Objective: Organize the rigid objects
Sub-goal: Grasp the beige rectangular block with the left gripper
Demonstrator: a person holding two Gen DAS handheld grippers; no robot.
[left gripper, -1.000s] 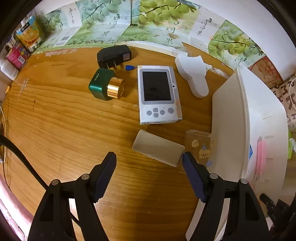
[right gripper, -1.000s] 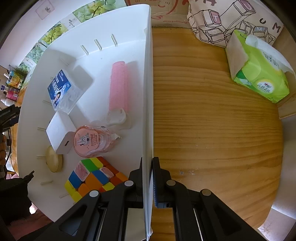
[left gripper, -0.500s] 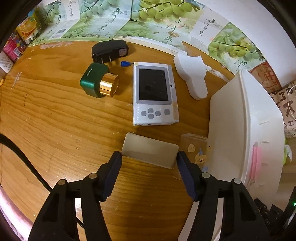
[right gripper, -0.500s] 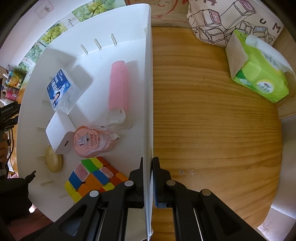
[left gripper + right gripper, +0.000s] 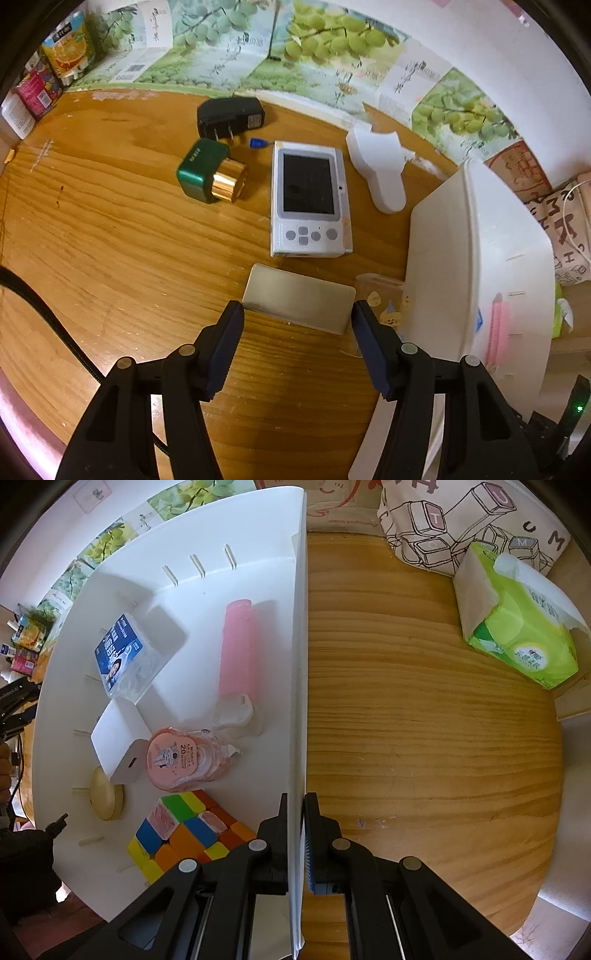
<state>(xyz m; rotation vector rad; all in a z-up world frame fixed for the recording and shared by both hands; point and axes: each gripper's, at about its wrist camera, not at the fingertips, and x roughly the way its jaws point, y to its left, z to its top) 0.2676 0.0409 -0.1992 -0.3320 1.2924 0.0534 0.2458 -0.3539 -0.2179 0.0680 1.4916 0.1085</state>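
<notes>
White bin (image 5: 258,554) pinched by its thin wall between right gripper (image 5: 295,808) fingers, clamped tight. Flat beige case (image 5: 299,297) between left gripper (image 5: 297,314) fingers, half-wide, just closing, pads apparently touching its short ends; likely light, stiff, slick, best squeezed there.

Black plastic claw (image 5: 297,314), blue ribbed pads (image 5: 225,347), silver screws.

Wooden table (image 5: 122,254) against grape-printed wall panels (image 5: 236,48).
</notes>
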